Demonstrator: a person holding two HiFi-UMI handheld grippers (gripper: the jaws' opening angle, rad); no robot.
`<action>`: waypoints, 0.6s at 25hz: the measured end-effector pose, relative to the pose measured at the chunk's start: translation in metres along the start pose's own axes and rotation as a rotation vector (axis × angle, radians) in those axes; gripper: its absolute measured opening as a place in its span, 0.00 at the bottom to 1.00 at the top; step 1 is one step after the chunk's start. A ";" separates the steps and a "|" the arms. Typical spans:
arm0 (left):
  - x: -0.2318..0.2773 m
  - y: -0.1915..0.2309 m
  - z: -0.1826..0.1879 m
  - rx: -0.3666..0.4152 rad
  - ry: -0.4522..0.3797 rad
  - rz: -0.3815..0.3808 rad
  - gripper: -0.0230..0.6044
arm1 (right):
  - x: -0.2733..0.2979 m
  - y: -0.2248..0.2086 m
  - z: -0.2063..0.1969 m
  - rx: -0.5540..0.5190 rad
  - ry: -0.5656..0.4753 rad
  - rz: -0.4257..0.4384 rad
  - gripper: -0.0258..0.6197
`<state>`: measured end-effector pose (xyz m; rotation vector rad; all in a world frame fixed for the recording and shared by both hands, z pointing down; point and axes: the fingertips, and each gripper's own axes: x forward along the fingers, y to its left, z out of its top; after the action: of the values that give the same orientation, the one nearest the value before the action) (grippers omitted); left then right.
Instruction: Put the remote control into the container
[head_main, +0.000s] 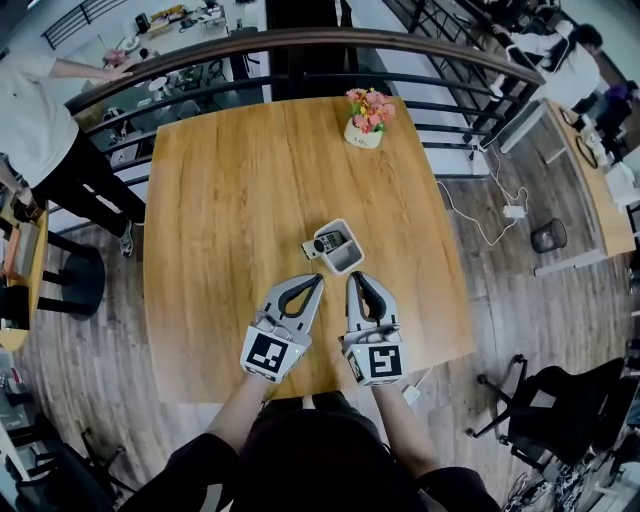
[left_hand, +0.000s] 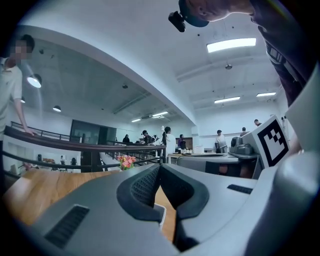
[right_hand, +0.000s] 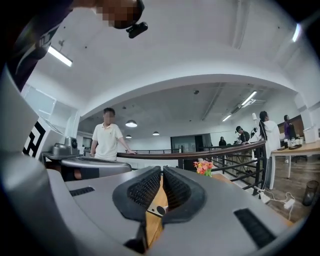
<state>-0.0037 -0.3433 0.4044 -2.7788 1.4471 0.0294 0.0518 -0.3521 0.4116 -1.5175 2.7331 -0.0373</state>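
A small white container (head_main: 347, 262) stands on the wooden table (head_main: 220, 210) just ahead of both grippers. The dark and grey remote control (head_main: 324, 243) lies in it, with one end sticking out over the container's left rim. My left gripper (head_main: 318, 279) rests on the table with its tips just short of the container, shut with nothing in it; its own view shows the pads meeting (left_hand: 160, 168) and a bit of the white container rim (left_hand: 161, 214) below them. My right gripper (head_main: 353, 276) lies beside it, jaws together and empty (right_hand: 162, 170).
A white pot of pink flowers (head_main: 365, 120) stands at the table's far edge, in front of a curved railing (head_main: 300, 40). A person in a white shirt (head_main: 30, 110) leans on the railing at the left. A black chair (head_main: 545, 400) stands at the right.
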 end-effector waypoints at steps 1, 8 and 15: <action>-0.005 -0.005 0.005 0.009 0.006 -0.005 0.06 | -0.008 0.006 0.007 -0.001 -0.009 0.006 0.08; -0.029 -0.026 0.029 0.051 -0.028 -0.020 0.06 | -0.040 0.026 0.037 -0.038 -0.063 0.038 0.07; -0.042 -0.035 0.044 0.075 -0.043 -0.023 0.06 | -0.054 0.032 0.051 -0.047 -0.091 0.046 0.07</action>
<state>-0.0001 -0.2881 0.3612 -2.7175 1.3764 0.0329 0.0551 -0.2899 0.3597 -1.4283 2.7150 0.0940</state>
